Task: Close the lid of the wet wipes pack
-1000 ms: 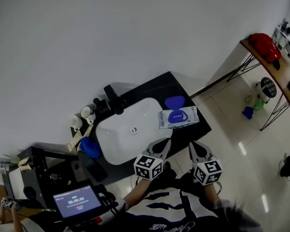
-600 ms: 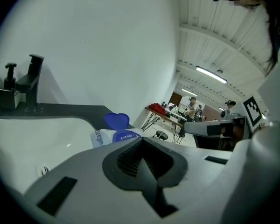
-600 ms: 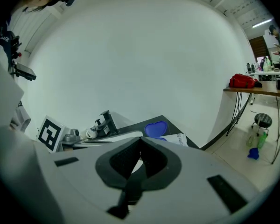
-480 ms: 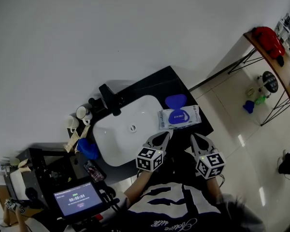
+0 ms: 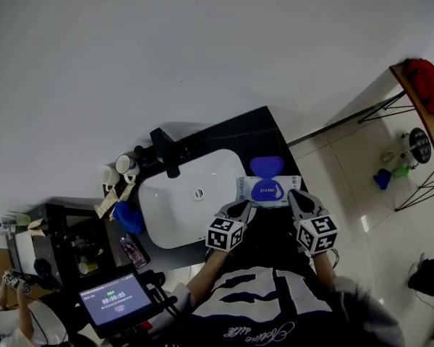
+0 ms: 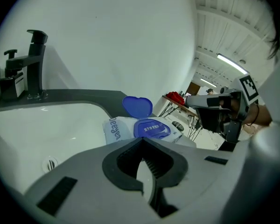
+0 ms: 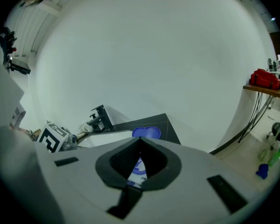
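The white wet wipes pack (image 5: 246, 189) lies on the dark counter right of the basin. Its blue lid (image 5: 266, 166) stands open, tipped back toward the wall. In the left gripper view the pack (image 6: 122, 127) and raised lid (image 6: 137, 107) sit just beyond the jaws. My left gripper (image 5: 238, 209) is at the pack's near left corner, jaws together and empty. My right gripper (image 5: 298, 198) is at the pack's near right edge, also shut and empty. The right gripper view shows the lid (image 7: 146, 132) above its jaws (image 7: 140, 140).
A white basin (image 5: 184, 204) fills the counter (image 5: 275, 139) left of the pack, with a black faucet (image 5: 166, 149) behind it. Cups (image 5: 116, 170) and a blue object (image 5: 126, 217) stand at the basin's left. A timer screen (image 5: 116, 300) sits low left. The floor drops away right of the counter.
Both grippers have moved forward over the counter's front edge and now reach the near side of the pack. The pack and its open lid have not moved.
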A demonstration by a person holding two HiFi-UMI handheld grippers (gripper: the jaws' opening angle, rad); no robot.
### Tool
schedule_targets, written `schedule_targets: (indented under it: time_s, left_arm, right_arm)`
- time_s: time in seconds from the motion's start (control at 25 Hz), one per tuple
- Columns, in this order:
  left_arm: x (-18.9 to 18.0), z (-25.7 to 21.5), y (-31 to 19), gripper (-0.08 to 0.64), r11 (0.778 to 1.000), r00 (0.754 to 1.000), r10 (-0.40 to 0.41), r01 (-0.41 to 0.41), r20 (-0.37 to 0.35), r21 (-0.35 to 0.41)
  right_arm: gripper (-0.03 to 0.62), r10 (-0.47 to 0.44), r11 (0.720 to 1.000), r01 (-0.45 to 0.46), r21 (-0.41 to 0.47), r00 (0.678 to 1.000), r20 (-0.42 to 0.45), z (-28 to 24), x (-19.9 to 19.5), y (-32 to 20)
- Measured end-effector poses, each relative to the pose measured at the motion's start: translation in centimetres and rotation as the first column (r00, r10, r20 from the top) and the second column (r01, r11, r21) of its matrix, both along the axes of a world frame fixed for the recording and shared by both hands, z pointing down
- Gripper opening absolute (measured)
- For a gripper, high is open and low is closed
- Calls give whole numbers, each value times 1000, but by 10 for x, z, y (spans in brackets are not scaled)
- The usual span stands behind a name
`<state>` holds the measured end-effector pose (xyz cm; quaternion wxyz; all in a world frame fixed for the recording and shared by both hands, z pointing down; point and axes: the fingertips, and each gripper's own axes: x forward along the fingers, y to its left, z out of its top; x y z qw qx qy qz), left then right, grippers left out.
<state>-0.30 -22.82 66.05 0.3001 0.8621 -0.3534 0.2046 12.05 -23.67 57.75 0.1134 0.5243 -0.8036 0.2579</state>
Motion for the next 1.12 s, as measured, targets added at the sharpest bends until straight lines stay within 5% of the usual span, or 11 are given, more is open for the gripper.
schedule_targets:
  time_s: [0.56, 0.96, 1.12]
  left_arm:
    - [-3, 20, -20, 0, 990, 990, -125, 129, 59, -65]
    - [-1, 24, -22, -1, 986, 988, -142, 147, 61, -79]
    - [0, 19, -20, 0, 987, 989, -136, 139, 51, -75]
  right_arm:
    - [-5, -248, 964, 231, -130, 960, -132, 69, 21, -125]
    - [-5, -340, 932, 334, -141, 940, -26, 66, -1, -97]
    - [-5, -389, 915, 378, -144, 920, -56, 57, -9, -67]
